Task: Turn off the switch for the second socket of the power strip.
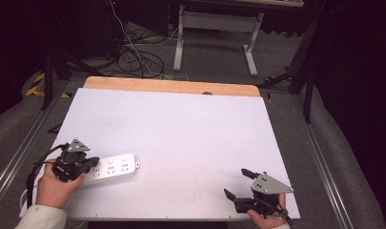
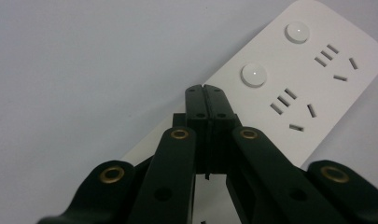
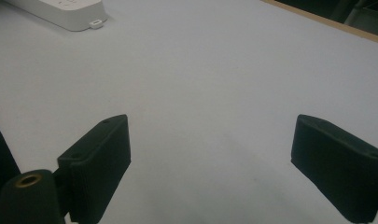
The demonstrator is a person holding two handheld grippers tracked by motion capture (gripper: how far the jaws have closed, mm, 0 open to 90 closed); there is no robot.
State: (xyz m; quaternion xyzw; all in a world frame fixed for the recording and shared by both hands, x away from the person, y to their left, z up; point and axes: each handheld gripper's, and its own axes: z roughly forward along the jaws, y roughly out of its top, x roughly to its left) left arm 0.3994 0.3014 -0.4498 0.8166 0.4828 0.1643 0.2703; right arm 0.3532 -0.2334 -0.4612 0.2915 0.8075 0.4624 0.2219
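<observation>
A white power strip (image 1: 115, 167) lies flat at the front left of the white table (image 1: 181, 119). My left gripper (image 1: 93, 162) is over the strip's left end, held by a hand in a light sleeve. In the left gripper view its black jaws (image 2: 206, 91) are pressed together with nothing between them, tips just short of a round button (image 2: 253, 74) on the strip (image 2: 312, 79); whether they touch the strip is unclear. My right gripper (image 1: 236, 182) sits at the front right edge, jaws spread wide over bare tabletop (image 3: 210, 135). The strip's end (image 3: 65, 9) appears far off at upper left.
A wooden strip (image 1: 171, 86) borders the table's far edge. Beyond it stand a white desk frame (image 1: 214, 33) and loose cables (image 1: 133, 52) on the grey floor. Metal rails run along both sides of the table.
</observation>
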